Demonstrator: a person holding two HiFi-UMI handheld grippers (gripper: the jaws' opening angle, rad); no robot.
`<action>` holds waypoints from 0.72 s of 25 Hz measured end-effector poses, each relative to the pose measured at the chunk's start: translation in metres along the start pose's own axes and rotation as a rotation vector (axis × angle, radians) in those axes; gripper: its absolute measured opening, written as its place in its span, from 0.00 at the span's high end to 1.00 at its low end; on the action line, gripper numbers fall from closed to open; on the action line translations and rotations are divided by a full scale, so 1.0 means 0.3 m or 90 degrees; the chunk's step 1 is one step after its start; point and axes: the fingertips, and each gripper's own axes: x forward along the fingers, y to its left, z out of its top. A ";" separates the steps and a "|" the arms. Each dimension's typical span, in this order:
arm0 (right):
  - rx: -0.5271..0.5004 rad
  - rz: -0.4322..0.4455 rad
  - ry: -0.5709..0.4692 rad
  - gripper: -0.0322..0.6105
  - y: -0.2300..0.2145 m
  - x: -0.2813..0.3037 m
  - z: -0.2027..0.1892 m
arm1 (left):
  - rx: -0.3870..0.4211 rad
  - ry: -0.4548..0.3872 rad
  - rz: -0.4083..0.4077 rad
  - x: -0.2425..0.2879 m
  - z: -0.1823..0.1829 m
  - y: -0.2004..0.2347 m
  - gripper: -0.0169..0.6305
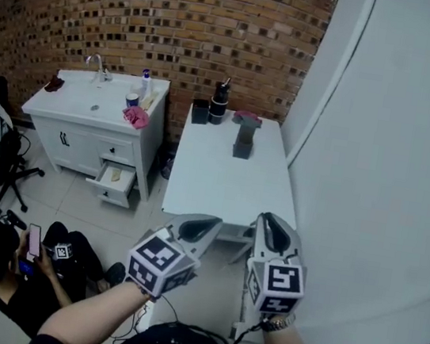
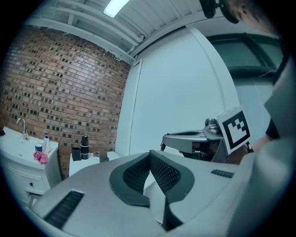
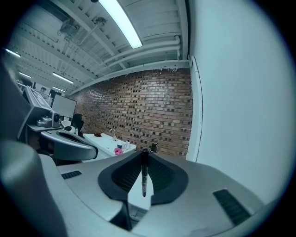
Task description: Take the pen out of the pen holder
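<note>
In the right gripper view a slim black pen (image 3: 144, 173) stands upright between the pads of my right gripper (image 3: 144, 159), which is shut on it. In the head view the right gripper (image 1: 272, 221) hangs short of the near edge of the white table (image 1: 222, 180). The dark grey pen holder (image 1: 243, 143) stands toward the table's far end, well away from both grippers. My left gripper (image 1: 209, 224) is beside the right one, its jaws meeting at the tip (image 2: 149, 157) with nothing between them. The pen is hidden in the head view.
A black cup (image 1: 200, 111) and a black bottle (image 1: 220, 101) stand at the table's back edge by the brick wall. A white sink cabinet (image 1: 94, 121) with an open drawer is to the left. A person (image 1: 16, 270) sits on the floor at lower left. A white wall (image 1: 376, 167) runs along the right.
</note>
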 end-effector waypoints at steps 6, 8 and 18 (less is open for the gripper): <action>0.017 0.031 -0.009 0.86 -0.083 -0.093 -0.009 | 0.003 0.012 0.017 0.059 -0.001 -0.116 0.97; 0.023 0.041 -0.014 0.86 -0.105 -0.127 -0.013 | 0.001 0.015 0.025 0.071 0.001 -0.162 0.97; 0.055 0.094 -0.030 0.86 -0.194 -0.306 -0.087 | 0.014 0.029 0.061 0.117 -0.016 -0.397 0.97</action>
